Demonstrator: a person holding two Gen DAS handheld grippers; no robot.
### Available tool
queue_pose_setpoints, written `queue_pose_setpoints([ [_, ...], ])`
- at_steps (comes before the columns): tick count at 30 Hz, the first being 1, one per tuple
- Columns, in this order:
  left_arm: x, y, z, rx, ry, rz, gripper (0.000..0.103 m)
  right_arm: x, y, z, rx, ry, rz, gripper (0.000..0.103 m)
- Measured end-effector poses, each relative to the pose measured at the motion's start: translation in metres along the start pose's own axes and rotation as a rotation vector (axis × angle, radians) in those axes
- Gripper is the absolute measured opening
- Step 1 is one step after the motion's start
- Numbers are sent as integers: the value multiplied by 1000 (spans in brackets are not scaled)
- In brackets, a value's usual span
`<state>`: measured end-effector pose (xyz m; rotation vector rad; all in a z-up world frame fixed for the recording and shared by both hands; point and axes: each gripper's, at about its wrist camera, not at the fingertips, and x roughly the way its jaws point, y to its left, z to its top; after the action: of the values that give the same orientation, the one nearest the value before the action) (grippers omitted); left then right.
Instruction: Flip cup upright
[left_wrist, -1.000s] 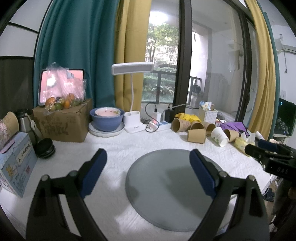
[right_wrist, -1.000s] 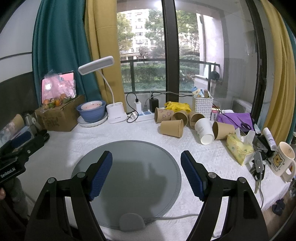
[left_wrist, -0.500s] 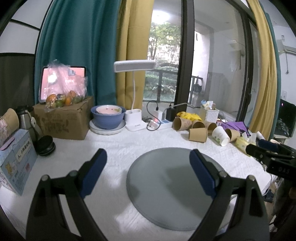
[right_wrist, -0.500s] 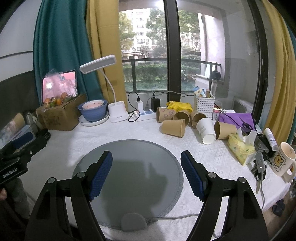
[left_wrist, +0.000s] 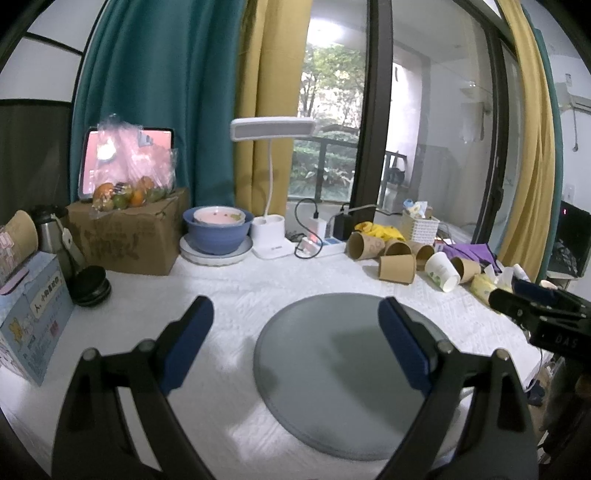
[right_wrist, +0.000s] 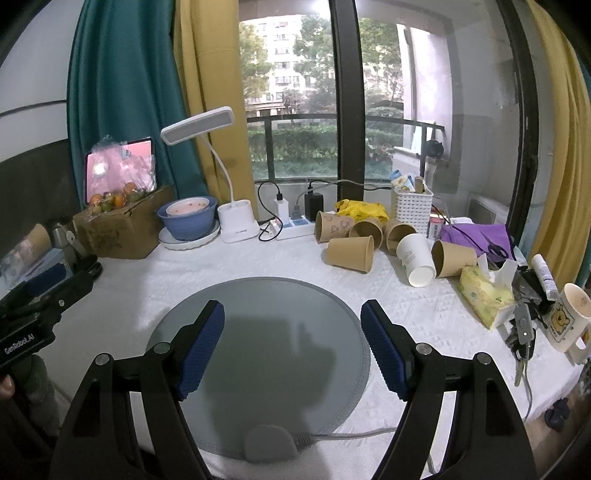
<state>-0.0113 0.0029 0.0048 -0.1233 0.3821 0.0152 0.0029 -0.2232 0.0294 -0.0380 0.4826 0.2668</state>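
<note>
Several paper cups lie on their sides at the back right of the white table. Nearest is a brown cup (right_wrist: 351, 253), also in the left wrist view (left_wrist: 397, 268). A white cup (right_wrist: 416, 259) lies to its right, also in the left wrist view (left_wrist: 442, 271). My right gripper (right_wrist: 291, 347) is open and empty above the round grey mat (right_wrist: 266, 317). My left gripper (left_wrist: 295, 343) is open and empty over the mat's left edge (left_wrist: 295, 325). Both are well short of the cups.
A blue bowl (right_wrist: 187, 218), a white desk lamp (right_wrist: 236, 221) and a power strip (right_wrist: 291, 227) line the back. A cardboard box with fruit (left_wrist: 129, 236) and a tissue box (left_wrist: 29, 317) stand left. A tissue pack (right_wrist: 485, 295), keys and a mug (right_wrist: 567, 319) lie right.
Both grippers have risen and drawn back a little, so the scene sits slightly lower in view. Nothing on the table has moved.
</note>
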Motion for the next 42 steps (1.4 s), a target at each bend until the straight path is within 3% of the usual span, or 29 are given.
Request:
queue_pose_setpoints([
  [7,21,-6,-2,16,60,-22,92,14,-10,-2,11,11,-20,79],
  [13,53,-25,4,62,122,-31,92,32,-49,2,79,29,-73,79],
  [30,167,-151,24,203,290,-157,92,82,-185,2,182,42,-139,79],
  [42,245,-234,22,225,391,-237,92,119,-238,14,138,36,-149,79],
])
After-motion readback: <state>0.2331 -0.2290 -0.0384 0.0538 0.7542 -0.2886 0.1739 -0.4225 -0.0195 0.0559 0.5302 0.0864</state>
